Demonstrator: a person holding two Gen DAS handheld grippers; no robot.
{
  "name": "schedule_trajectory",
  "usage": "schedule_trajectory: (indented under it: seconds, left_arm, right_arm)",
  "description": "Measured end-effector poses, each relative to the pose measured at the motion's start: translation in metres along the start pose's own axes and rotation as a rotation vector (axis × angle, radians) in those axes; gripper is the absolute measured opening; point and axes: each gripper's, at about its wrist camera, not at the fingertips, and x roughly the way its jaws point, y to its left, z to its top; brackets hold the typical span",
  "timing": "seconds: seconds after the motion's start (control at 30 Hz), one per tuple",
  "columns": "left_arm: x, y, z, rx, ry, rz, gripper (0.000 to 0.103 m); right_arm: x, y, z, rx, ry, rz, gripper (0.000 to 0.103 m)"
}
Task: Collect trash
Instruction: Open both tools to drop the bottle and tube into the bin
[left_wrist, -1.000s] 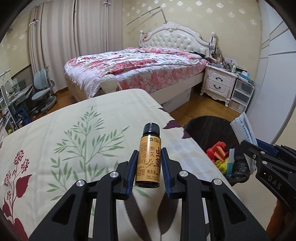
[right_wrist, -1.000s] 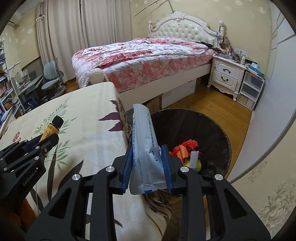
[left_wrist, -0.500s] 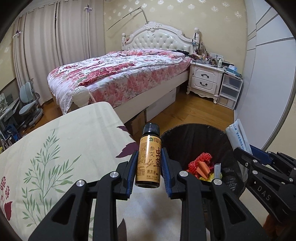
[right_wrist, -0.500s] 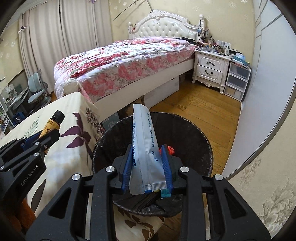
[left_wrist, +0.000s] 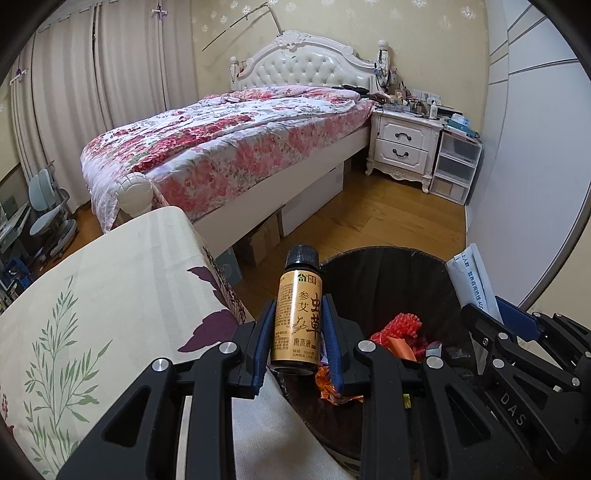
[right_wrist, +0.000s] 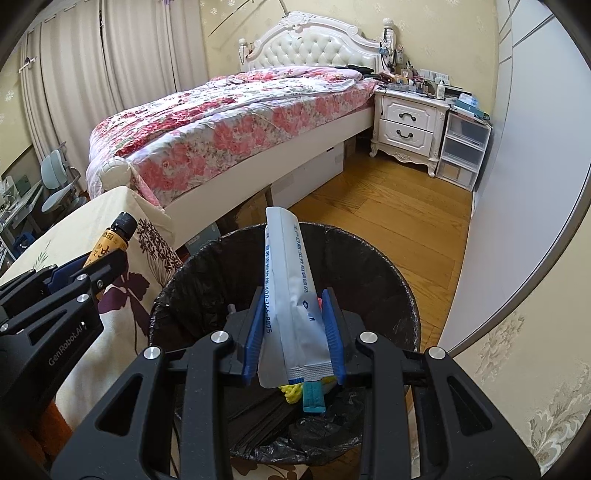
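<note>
Right wrist view: your right gripper (right_wrist: 295, 328) pinches the white pouch (right_wrist: 291, 295) over the trash bin (right_wrist: 402, 295), left gripper (left_wrist: 297, 336) clamps the amber bottle (left_wrist: 297, 317) at its rim; release both next.

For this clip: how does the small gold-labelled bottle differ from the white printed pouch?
The gold-labelled bottle with a black cap is rigid and round; the white pouch with blue print is flat, soft and creased. The bottle sits in the left hand-held gripper over the near rim of the black-lined bin; the pouch sits in the right hand-held gripper above the bin's middle. Both stand upright, clamped between blue pads.
</note>
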Motion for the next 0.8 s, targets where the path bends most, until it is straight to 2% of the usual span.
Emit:
schedule_trajectory:
  seconds: [0.37,0.7,0.8]
  left_arm:
    - [0.007,-0.009,0.001,0.017,0.016,-0.013,0.028]
    - [0.003,-0.008,0.000,0.007,-0.012,0.003,0.062]
    - [0.002,-0.006,0.002,0.002,-0.024,0.012,0.071]
  right_arm:
    - [0.010,-0.007,0.005,0.025,0.008,-0.012,0.030]
    - [0.012,-0.006,0.003,0.030,0.016,-0.021,0.033]
    - [0.010,-0.007,0.002,0.031,0.008,-0.037,0.042]
